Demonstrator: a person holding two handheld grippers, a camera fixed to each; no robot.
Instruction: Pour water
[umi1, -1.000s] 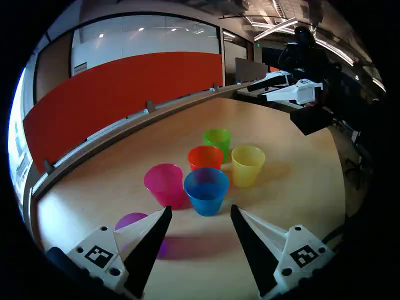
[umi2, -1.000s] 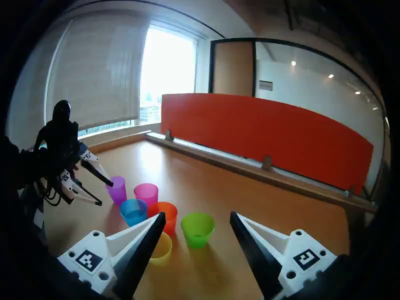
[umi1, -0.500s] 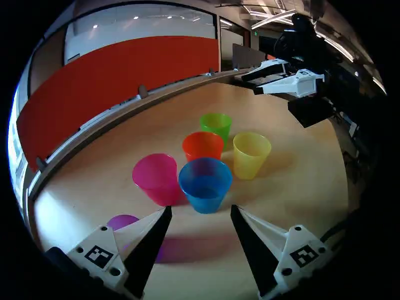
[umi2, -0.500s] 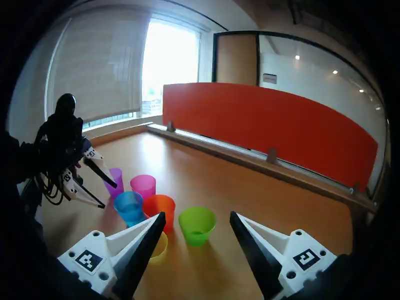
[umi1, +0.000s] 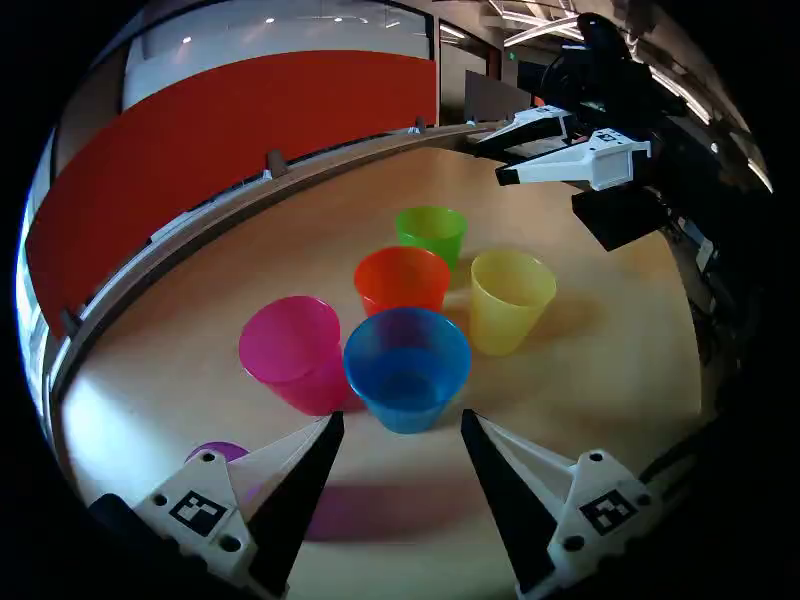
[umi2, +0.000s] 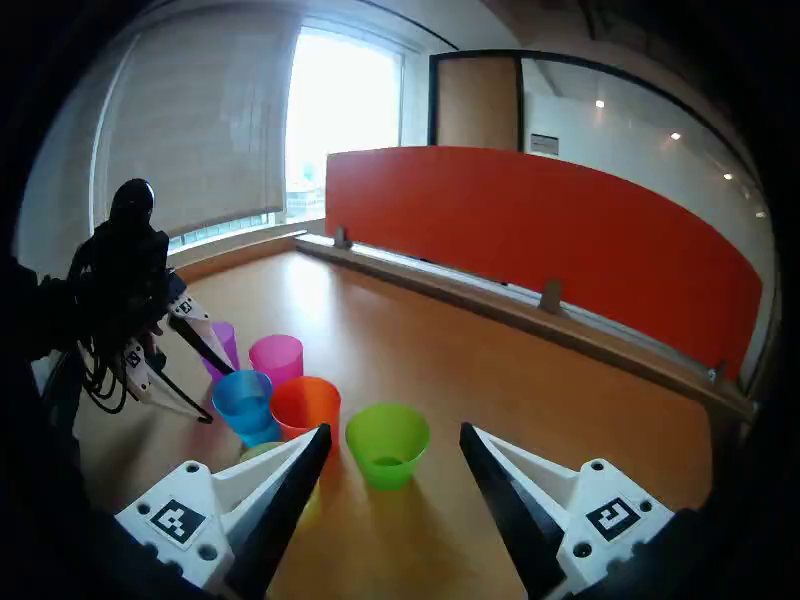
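Left gripper: in the left gripper view its two fingers rise from the bottom of the frame. The jaws are wide and hold nothing.
Blue cup: upright on the counter, at the centre of the frame, just beyond the left gripper's fingertips and in line with the gap between them. Whether it holds water cannot be told.
Purple cup: lower left of that frame, mostly hidden behind the left finger.
Pink cup: upright, just left of the blue cup and close against it.
Orange cup: directly behind the blue cup.
Yellow cup: right of the orange cup, just beside it.
Green cup: farthest of the cluster, above the orange cup in the frame.
Right gripper: in the right gripper view its fingers rise from the bottom of the frame. The jaws are wide and empty, with the green cup just beyond the gap. In the left gripper view it hangs in the upper right, above the counter and apart from the cups.
Red panel: runs along the far edge of the counter, upper left.
Window: bright, top centre of the right gripper view.
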